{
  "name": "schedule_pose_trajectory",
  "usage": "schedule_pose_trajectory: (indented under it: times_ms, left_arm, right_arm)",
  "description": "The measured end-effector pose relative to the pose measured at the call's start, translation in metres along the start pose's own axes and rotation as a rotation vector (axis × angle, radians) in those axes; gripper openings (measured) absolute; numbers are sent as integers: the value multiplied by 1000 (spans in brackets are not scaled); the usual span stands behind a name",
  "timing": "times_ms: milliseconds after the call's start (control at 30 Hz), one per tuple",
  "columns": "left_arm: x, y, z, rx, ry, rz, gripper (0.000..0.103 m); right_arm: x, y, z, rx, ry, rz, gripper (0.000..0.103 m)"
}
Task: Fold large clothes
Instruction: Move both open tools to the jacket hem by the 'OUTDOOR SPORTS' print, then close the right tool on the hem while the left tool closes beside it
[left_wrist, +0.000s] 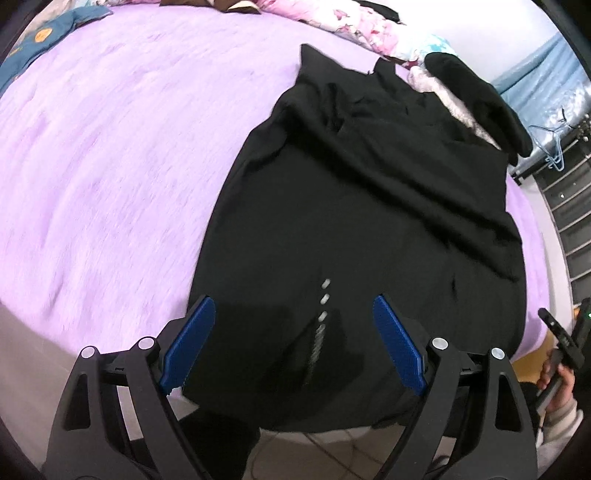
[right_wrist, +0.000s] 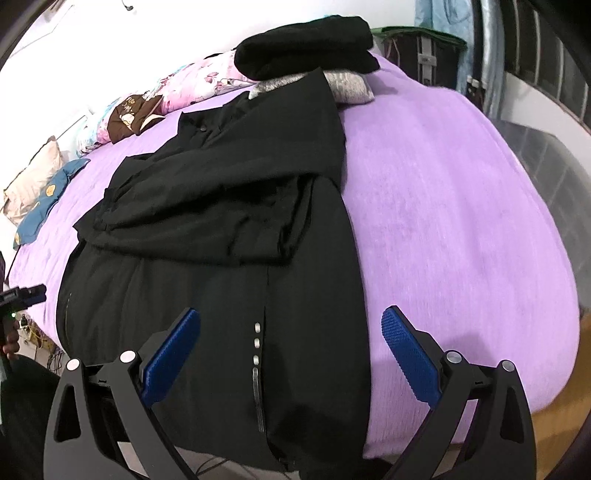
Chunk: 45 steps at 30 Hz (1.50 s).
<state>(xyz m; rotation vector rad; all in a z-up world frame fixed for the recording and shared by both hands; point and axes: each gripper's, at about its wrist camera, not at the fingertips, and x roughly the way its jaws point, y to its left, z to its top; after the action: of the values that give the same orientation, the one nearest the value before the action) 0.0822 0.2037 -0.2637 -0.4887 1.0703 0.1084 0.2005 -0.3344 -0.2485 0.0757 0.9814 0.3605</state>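
black coat (left_wrist: 351, 221) | left view: hangers (left_wrist: 552, 147) | right view: pillow (right_wrist: 33, 177)

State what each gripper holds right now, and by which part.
Nothing is held. The left gripper and the right gripper are both open above the hem end of the black coat, pads clear of the fabric.

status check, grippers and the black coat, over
Left gripper and right gripper open, empty, over hem. Black coat flat on purple bed, sleeves folded in. Folded clothes stack beside collar.

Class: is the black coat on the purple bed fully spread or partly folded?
Partly folded: the black coat has its sleeves laid across its body; the hem lies flat.
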Motion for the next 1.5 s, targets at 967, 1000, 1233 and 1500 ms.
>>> schedule_pose_trajectory:
  times_ms: [967,1000,1233,1500]
  left_arm:
    - [31,63,-57,10,185,-137,84]
    - [32,65,-56,8,185,-128,84]
    - [41,60,-52,60,200,-110,84]
    - [47,60,-52,76,204,-118,86]
  right_arm:
    - [24,-30,-59,33,210,145,94]
    - [23,-31,-60,38,206,151,94]
    - [25,-33,-63,36,213,152,92]
    - [32,-29,-63,12,220,174,93]
